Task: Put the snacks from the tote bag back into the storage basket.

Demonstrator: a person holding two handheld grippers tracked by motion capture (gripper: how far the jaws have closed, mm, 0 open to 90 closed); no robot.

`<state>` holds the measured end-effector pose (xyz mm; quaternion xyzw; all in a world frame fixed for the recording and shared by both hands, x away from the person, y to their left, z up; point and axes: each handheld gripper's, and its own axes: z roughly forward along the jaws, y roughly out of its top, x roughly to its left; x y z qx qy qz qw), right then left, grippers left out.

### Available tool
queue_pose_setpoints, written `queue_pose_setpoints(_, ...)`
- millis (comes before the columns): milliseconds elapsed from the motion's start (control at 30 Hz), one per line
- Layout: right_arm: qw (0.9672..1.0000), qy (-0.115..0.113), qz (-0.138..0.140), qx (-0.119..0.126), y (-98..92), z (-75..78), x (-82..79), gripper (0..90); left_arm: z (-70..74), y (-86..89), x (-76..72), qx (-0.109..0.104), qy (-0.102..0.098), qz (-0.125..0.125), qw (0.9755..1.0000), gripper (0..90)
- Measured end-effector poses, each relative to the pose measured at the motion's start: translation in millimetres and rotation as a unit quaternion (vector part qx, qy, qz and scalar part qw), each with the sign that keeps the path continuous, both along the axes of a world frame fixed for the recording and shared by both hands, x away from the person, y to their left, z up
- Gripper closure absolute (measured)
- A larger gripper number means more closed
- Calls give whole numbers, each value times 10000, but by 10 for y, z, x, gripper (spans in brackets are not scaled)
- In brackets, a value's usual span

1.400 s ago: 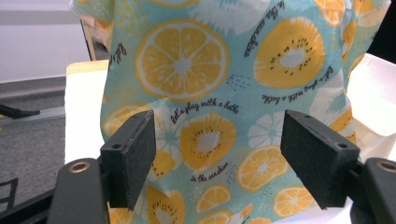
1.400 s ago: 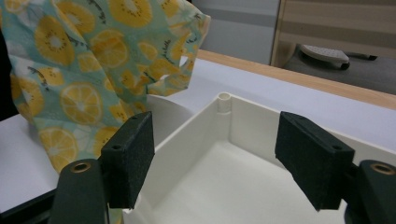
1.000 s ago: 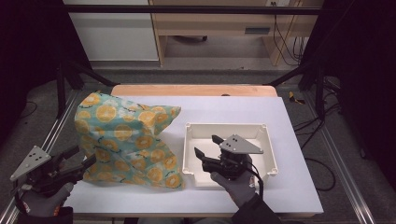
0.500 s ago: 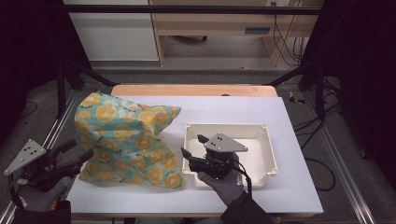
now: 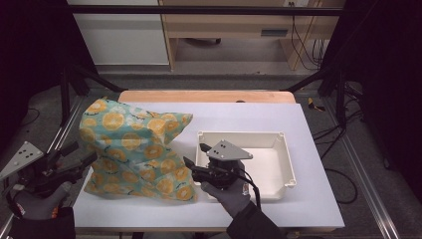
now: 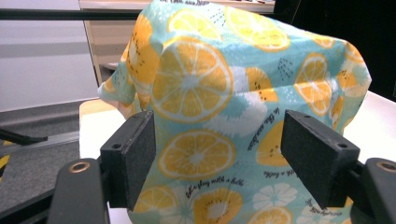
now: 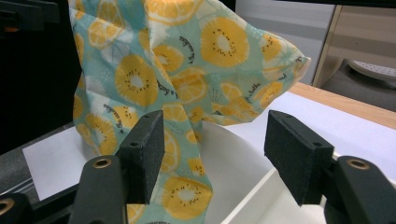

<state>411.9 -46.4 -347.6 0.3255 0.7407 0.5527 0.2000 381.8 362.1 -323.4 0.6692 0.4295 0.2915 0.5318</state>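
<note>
**Both grippers face a citrus-print bag on the white bench**

A teal cloth bag (image 5: 134, 149) printed with orange and lemon slices stands slumped on the left half of the white bench (image 5: 308, 209), its top crumpled and leaning toward the far left corner. Just to its right sits a shallow cream tray (image 5: 286, 164), with the bag's lower right edge touching or nearly touching the tray's left wall.

The left gripper (image 5: 79, 157) is held off the bench's left edge, pointing at the bag's lower left side. In the left gripper view, its jaws stand released and well apart, with the bag (image 6: 224, 116) ahead of them; whether the pads touch the cloth cannot be told.

The right gripper (image 5: 194, 160) sits over the tray's near left corner, aimed left at the bag. Its jaws have just been closing but are released, with a wide gap between them. In the right gripper view, the bag's hanging edge (image 7: 187, 140) lies just beyond the left pad (image 7: 147, 149), and the tray's pale wall (image 7: 243, 205) shows in the gap; nothing is gripped.
</note>
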Motion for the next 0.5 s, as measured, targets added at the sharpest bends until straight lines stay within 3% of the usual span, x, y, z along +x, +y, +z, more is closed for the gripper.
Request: queue_pose_setpoints(500, 9998, -59, 170, 3, 217, 49, 37, 424, 93, -16, 129, -65, -24, 31, 10000, 279)
